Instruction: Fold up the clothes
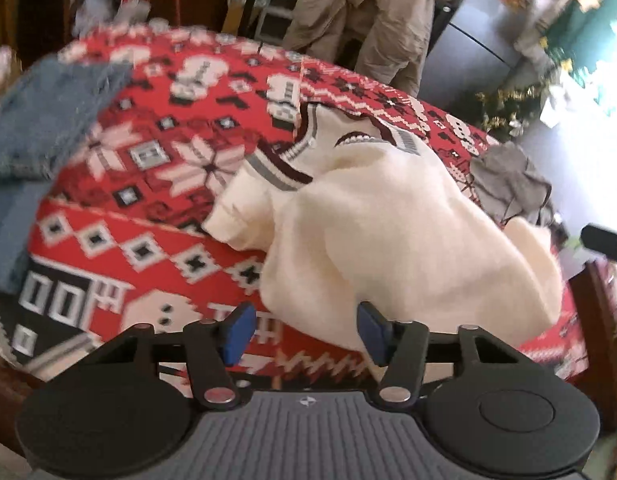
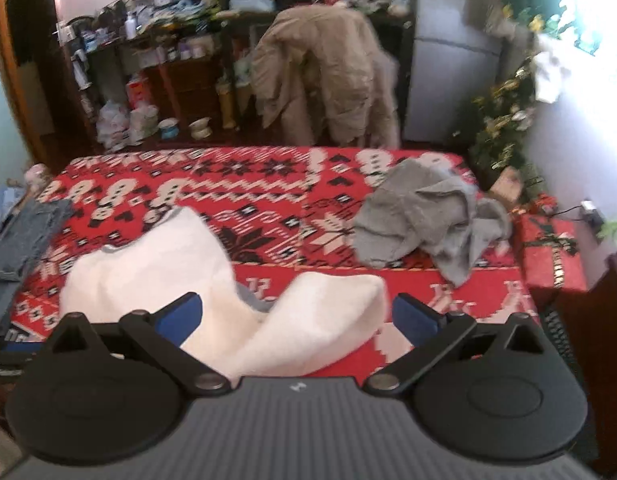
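Note:
A cream sweater with a grey and maroon striped collar lies bunched on the red patterned blanket. My left gripper is open, its blue pads on either side of the sweater's near hem, not closed on it. In the right wrist view the same cream sweater rises in two humps. My right gripper is open wide, and a fold of the sweater lies between its blue pads.
Folded blue jeans lie at the blanket's left edge, seen too as jeans. A crumpled grey garment sits at the right. A tan jacket hangs on a chair beyond the bed. A red gift box stands to the right.

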`<act>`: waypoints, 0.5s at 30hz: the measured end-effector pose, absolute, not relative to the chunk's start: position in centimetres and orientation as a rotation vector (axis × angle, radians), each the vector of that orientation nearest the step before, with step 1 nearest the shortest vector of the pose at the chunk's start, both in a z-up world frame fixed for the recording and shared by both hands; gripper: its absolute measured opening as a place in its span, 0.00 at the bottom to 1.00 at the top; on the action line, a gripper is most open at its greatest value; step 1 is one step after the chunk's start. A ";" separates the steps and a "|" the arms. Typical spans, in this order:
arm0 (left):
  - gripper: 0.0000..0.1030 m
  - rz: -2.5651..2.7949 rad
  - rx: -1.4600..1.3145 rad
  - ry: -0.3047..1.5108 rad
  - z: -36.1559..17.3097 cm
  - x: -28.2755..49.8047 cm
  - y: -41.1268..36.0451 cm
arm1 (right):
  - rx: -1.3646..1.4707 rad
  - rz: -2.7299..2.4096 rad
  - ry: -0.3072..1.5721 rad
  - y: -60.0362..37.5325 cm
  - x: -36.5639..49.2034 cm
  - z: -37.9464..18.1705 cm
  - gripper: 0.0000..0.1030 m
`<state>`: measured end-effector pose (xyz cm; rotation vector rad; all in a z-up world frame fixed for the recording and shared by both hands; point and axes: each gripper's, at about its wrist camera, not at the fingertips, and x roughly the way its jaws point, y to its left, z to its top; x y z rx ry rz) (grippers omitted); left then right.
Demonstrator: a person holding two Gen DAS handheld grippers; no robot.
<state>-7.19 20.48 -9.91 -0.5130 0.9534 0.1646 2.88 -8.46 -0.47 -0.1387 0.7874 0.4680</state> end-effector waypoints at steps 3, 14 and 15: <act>0.42 0.160 -0.614 0.977 -10.7 -6.4 20.9 | -0.175 0.516 0.815 -7.3 4.2 -0.6 0.80; 0.20 0.197 -0.653 1.024 -13.0 -4.7 21.5 | -0.234 0.649 1.007 -1.9 11.3 -6.0 0.42; 0.20 0.196 -0.664 1.025 -13.1 -4.6 21.7 | -0.235 0.664 1.033 -1.5 11.7 -6.9 0.42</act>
